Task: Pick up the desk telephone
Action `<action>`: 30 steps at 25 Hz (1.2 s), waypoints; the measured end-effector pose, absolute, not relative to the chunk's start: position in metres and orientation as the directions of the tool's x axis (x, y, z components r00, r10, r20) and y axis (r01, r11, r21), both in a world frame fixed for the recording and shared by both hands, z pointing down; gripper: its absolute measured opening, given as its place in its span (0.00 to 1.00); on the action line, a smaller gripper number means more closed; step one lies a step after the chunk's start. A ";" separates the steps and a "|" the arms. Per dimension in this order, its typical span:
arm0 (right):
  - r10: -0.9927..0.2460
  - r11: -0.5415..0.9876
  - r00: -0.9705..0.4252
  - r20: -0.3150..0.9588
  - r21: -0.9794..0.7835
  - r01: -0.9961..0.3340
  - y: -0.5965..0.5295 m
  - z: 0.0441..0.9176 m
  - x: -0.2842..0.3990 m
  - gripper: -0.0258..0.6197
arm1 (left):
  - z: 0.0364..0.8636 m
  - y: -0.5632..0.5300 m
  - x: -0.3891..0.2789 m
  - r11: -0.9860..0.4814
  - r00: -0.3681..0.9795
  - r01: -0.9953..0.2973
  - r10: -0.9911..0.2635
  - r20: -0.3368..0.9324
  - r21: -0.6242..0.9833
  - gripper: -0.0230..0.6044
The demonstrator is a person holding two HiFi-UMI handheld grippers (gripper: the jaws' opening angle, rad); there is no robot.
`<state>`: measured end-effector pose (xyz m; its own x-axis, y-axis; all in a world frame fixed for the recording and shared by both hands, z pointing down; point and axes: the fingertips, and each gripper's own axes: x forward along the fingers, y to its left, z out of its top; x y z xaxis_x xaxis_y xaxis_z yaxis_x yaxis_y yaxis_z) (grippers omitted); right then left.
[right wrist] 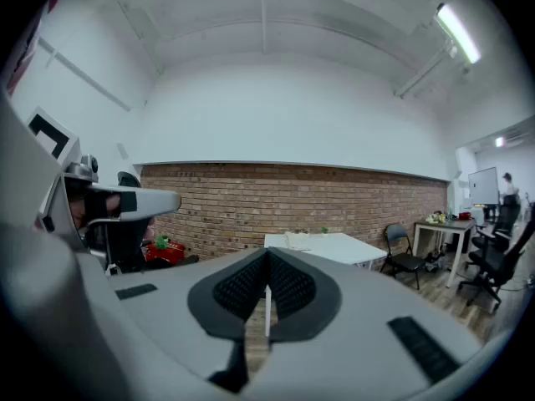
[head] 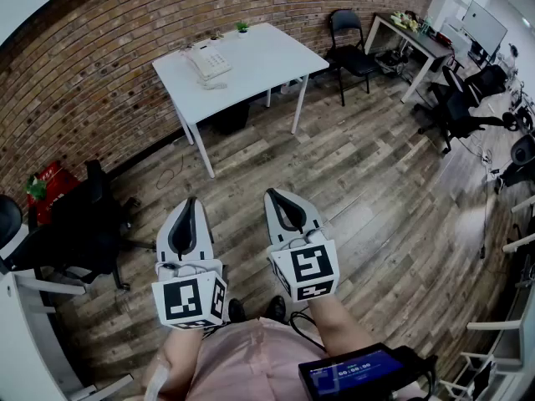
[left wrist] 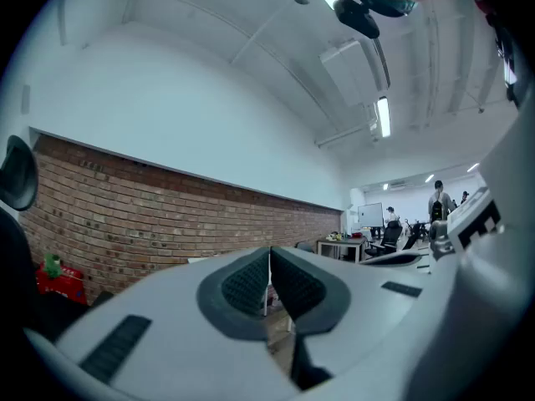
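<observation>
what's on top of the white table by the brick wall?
On the white table: a desk telephone near the wall-side edge and a small green plant at the back edge. Whatever lies under the telephone is hidden.

an office is shown. a long brick wall (head: 100, 48) and a wooden plank floor (head: 368, 190) are seen. a white table (head: 276, 57) is placed near the wall, and a desk telephone (head: 207, 60) is kept on it. a black chair (head: 351, 44) is set beside a second desk (head: 422, 42). further right, a monitor (head: 485, 23) and black swivel chairs (head: 464, 111) are found. in the left gripper view a tube lamp (left wrist: 383, 115) is fixed to the white ceiling (left wrist: 276, 23), and people (left wrist: 438, 199) are seen standing at the far desks.
</observation>
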<state>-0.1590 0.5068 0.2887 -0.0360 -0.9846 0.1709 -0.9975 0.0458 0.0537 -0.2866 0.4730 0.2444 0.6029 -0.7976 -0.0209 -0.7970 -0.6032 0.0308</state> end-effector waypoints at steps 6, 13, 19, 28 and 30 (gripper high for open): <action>-0.983 0.059 -0.049 0.178 0.049 -0.997 0.511 0.293 -0.149 0.04 | 0.249 0.479 -0.276 -0.595 0.595 -0.803 -0.804 -0.012 0.022 0.06; -0.982 0.060 -0.052 0.179 0.040 -0.997 0.518 0.294 -0.122 0.29 | 0.247 0.495 -0.255 -0.608 0.606 -0.789 -0.794 -0.051 0.088 0.26; -0.984 0.063 -0.048 0.173 0.081 -0.995 0.520 0.294 -0.098 0.29 | 0.254 0.493 -0.247 -0.554 0.553 -0.829 -0.833 -0.029 0.077 0.40; -0.982 0.058 -0.042 0.185 0.083 -0.995 0.486 0.301 -0.074 0.30 | 0.268 0.461 -0.232 -0.534 0.535 -0.842 -0.845 -0.007 0.076 0.40; -0.981 0.050 -0.033 0.191 0.083 -0.995 0.474 0.306 -0.066 0.30 | 0.277 0.447 -0.228 -0.532 0.534 -0.843 -0.845 0.008 0.082 0.40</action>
<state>-0.0662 0.4736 0.3055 -0.0329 -0.9810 0.1913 -0.9953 0.0496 0.0835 -0.2275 0.4469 0.2768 0.5342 -0.8453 0.0075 -0.8428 -0.5319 0.0824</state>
